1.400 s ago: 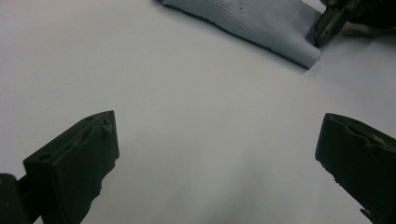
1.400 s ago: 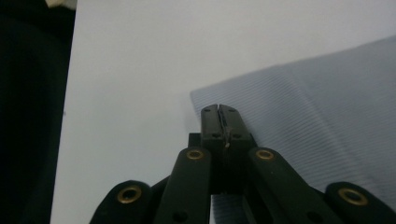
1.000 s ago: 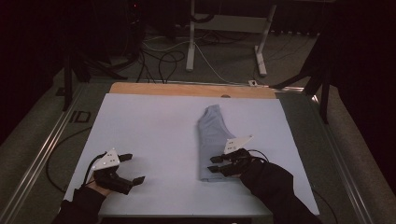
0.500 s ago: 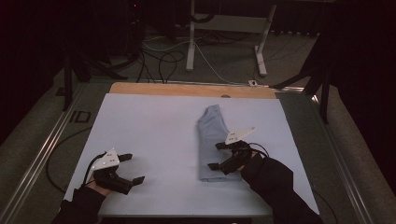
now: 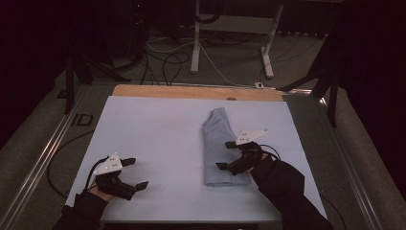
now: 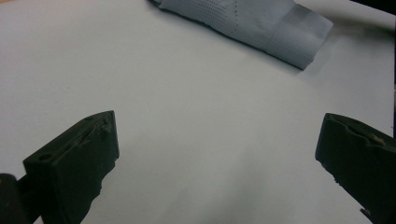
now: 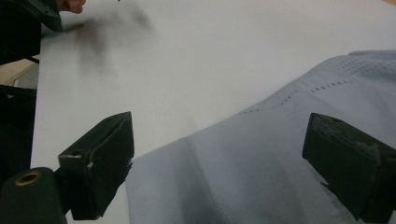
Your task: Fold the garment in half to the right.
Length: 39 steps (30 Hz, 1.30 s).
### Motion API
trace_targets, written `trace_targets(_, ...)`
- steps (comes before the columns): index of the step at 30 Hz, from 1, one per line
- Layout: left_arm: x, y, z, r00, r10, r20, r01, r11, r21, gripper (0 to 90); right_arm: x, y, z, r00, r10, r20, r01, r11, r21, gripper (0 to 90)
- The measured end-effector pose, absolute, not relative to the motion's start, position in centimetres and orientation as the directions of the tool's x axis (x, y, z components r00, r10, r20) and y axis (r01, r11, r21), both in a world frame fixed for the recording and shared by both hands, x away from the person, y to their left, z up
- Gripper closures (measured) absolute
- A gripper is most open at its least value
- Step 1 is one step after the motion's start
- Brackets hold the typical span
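- pale blue-grey folded cloth [image 5: 219, 146], soft with rows of tiny perforations, lies as a long narrow strip right of centre on the smooth white desk [image 5: 158, 139].
- right tongs [image 5: 229, 155] hover over the cloth's near end, jaws wide apart, one on each side of its edge, gripping nothing.
- left tongs [image 5: 134, 173] sit low at the desk's near left, jaws apart, well away from the cloth.
- dark sleeves [image 5: 287, 189] enter from below; cables [image 5: 167, 62] and a white stand [image 5: 196, 43] lie on the floor beyond.

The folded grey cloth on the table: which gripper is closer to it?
Right. The right gripper is open over the near end of the grey cloth; the left gripper, also open, sits apart over the bare white table.
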<state>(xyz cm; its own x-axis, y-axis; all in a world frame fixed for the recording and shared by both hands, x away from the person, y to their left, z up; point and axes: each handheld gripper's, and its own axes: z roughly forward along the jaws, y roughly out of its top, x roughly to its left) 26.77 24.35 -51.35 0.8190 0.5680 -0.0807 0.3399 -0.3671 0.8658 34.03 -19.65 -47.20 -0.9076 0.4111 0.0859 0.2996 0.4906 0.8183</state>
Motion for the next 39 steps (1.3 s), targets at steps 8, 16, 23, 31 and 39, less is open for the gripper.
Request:
trace_targets(8,26.7,24.4,-51.2,0.819,0.568,-0.079,0.338,-0.367,0.867,0.5,33.7,-21.2,-47.0,-0.883,0.463,0.072,0.314,0.471,0.824,9.1)
trace_targets(16,26.8,24.6,-51.2,0.818,0.569,-0.086,0.342,-0.359,0.868,0.5,33.3,-23.4,-47.5,-0.853,0.519,0.055,0.337,0.468,0.817,9.2)
trace_targets(23,26.7,24.6,-51.2,0.819,0.568,-0.083,0.339,-0.362,0.868,0.5,32.6,-25.3,-48.4,-0.818,0.573,0.054,0.367,0.446,0.816,9.2)
trace_targets(31,26.7,24.5,-51.2,0.824,0.562,-0.078,0.333,-0.367,0.869,0.5,31.5,-27.0,-50.1,-0.788,0.612,0.069,0.399,0.422,0.814,9.2)
trace_targets(39,26.6,24.6,-51.1,0.824,0.561,-0.08,0.329,-0.359,0.873,0.5,30.5,-28.7,-51.5,-0.758,0.646,0.09,0.426,0.386,0.818,9.2)
